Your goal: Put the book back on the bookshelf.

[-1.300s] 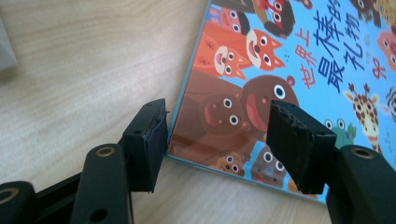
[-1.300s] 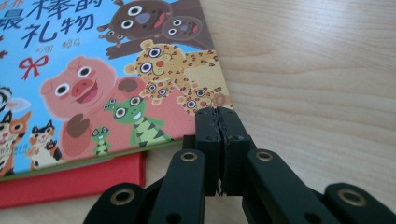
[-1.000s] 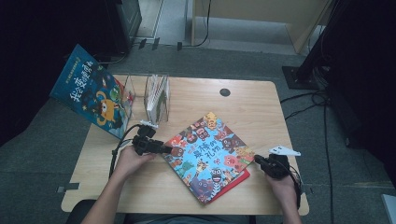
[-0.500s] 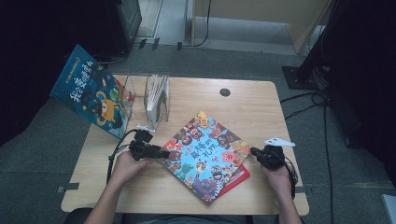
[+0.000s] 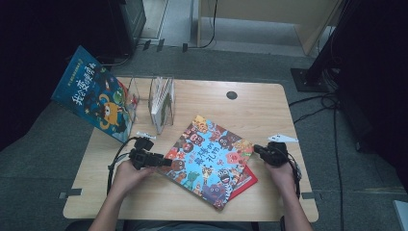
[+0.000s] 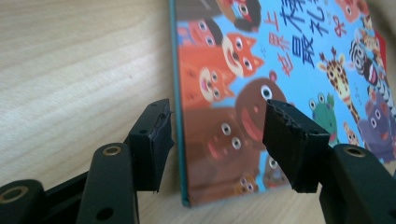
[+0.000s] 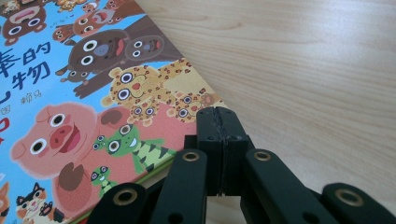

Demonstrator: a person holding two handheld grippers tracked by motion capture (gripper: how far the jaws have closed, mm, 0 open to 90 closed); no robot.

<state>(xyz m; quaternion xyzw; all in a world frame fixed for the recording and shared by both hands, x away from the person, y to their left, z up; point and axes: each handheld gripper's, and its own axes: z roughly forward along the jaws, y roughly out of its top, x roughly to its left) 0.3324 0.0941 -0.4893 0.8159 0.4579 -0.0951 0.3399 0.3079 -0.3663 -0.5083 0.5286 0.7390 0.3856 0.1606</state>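
We are bracketing the animal picture book [image 5: 208,161], lying flat on the worktop [image 5: 260,103], with our released left claw [image 6: 217,135], its jaws just closing in without gripping. Our right claw [image 7: 219,114] is clenched empty at the opposite edge. Lifting is pending.

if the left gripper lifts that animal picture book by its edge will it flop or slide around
The picture book looks like a thin hardcover with a flat, straight edge, so it should stay fairly stiff. Its glossy cover may slip between the pads. It lies on a red book, so a push from the left gripper would probably slide it.
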